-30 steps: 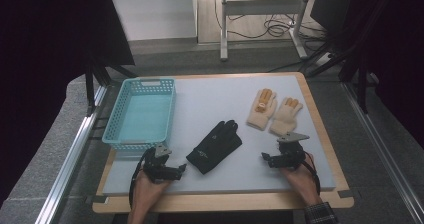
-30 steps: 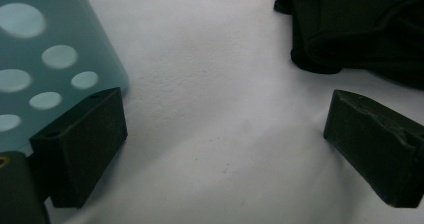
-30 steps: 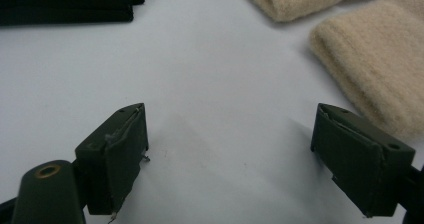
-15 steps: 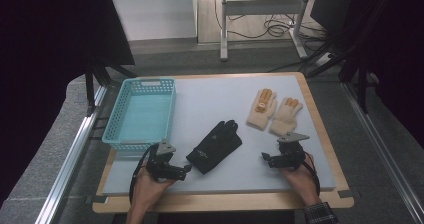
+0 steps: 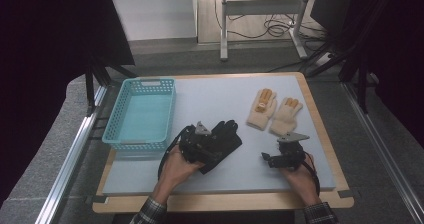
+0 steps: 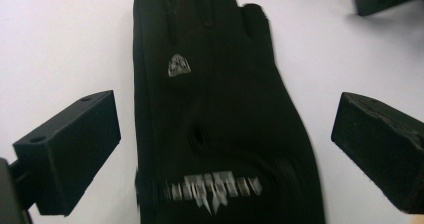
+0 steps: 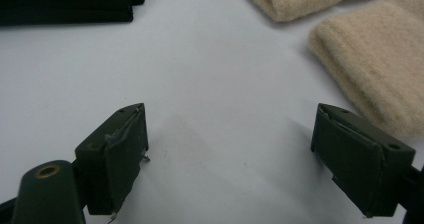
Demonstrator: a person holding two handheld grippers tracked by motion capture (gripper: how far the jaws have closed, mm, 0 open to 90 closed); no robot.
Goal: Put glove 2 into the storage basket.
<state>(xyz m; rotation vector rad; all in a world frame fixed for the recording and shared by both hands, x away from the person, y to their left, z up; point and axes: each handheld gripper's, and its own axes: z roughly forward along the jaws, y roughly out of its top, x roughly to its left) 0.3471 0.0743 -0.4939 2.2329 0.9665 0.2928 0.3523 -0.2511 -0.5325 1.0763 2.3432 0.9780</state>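
Note:
A black glove [image 5: 226,136] lies flat on the white board, fingers pointing away from the person. My left gripper [image 5: 209,145] hovers over its cuff end. In the left gripper view the black glove [image 6: 215,124] lies between and beneath the two jaws; they have just been opening and now stand wide apart without touching it, so my left gripper [image 6: 225,134] is open. Two cream gloves with orange fingertips [image 5: 272,113] lie side by side at the right. Just in front of them my right gripper [image 5: 272,159] rests low over the board, and my right gripper [image 7: 230,149] is open over bare board.
A turquoise basket [image 5: 150,82] stands empty at the left of the board. The wooden table edge [image 5: 225,201] runs along the front. Metal rails flank both sides. A cream glove cuff [image 7: 370,59] lies just beyond the right gripper's right jaw.
My left hand has moved right and up from the board's front left to over the black glove's cuff. The right hand has stayed where it was.

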